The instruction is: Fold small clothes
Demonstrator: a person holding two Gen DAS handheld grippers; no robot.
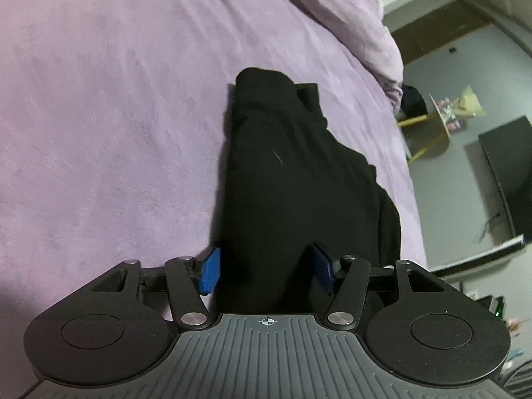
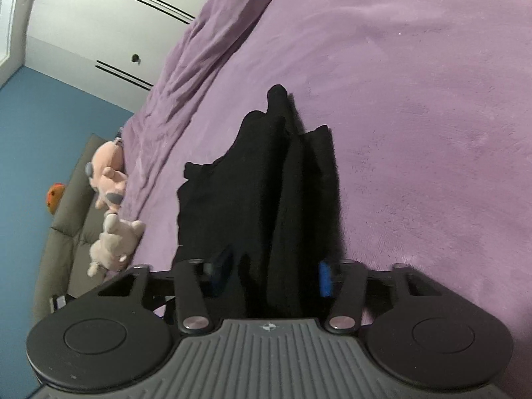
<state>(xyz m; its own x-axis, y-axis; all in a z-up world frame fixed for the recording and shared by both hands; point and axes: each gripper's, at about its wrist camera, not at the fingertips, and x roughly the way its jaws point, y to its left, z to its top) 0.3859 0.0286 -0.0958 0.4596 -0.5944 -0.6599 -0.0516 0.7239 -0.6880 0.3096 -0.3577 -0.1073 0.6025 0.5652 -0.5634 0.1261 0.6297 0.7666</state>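
A black garment lies folded into a long narrow strip on the purple bedspread, running away from me. My left gripper hovers over its near end, open, blue pads well apart and cloth passing between them without being pinched. In the right wrist view the same garment shows lengthwise pleats and a ragged left edge. My right gripper is over its near end, open, with bunched cloth filling most of the gap between the pads; no firm pinch is visible.
The bed's edge runs down the right of the left wrist view, with grey floor, a dark cabinet and a yellow-legged stand beyond. In the right wrist view, two plush toys lie at the bed's left edge beside a grey bench and blue wall.
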